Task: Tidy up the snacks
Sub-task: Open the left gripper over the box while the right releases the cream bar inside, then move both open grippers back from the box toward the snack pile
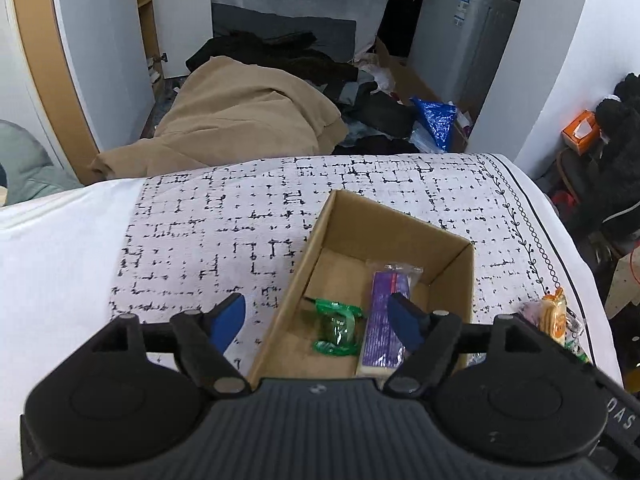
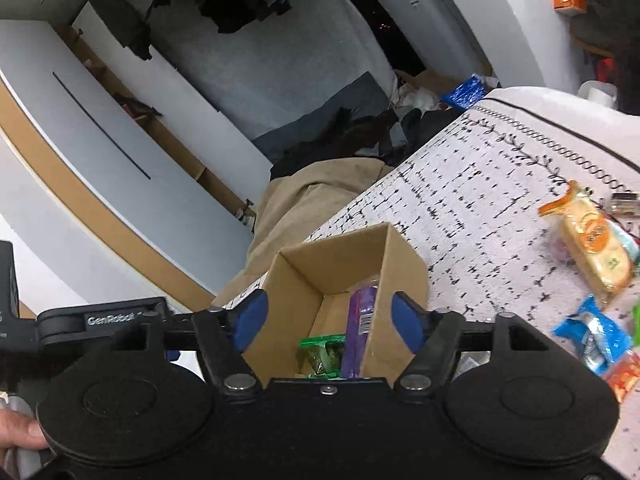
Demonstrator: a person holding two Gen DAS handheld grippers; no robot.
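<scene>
Left gripper (image 1: 320,320): hangs above the near end of the cardboard box (image 1: 316,240), fingers spread wide with nothing between them; one blue pad sits over the patterned cloth (image 1: 208,232), the other over the box interior.

Right gripper (image 2: 328,316): also over the box, fingers wide apart and holding nothing, one on each side of the box's open top in its own view.

Box contents: a green packet (image 1: 336,332) and a purple packet (image 1: 384,320) lie side by side on the floor of the box; the purple one leans toward the right wall.

Snacks left outside: an orange-and-yellow packet (image 2: 592,240), a blue packet (image 2: 592,332) and an orange-red packet (image 2: 624,376) lie on the cloth to the right of the box, near the desk's edge.

Progress, as judged: partly done; two items in, at least three out.

Risk, box: it looks light and unanchored, so a finger catching a wall on the way out could tip or slide it.

Risk, collision: both grippers crowd the same opening; moving together could knock them into each other.

Risk, loose snacks: they lie close to the edge, so a sideways sweep while reaching could push one off.

Risk, grasp: the wrappers look slick and puffy; a shallow pinch on a crimped end could slip.

Risk, cloth: it may drag under a low finger, shifting everything on it.
</scene>
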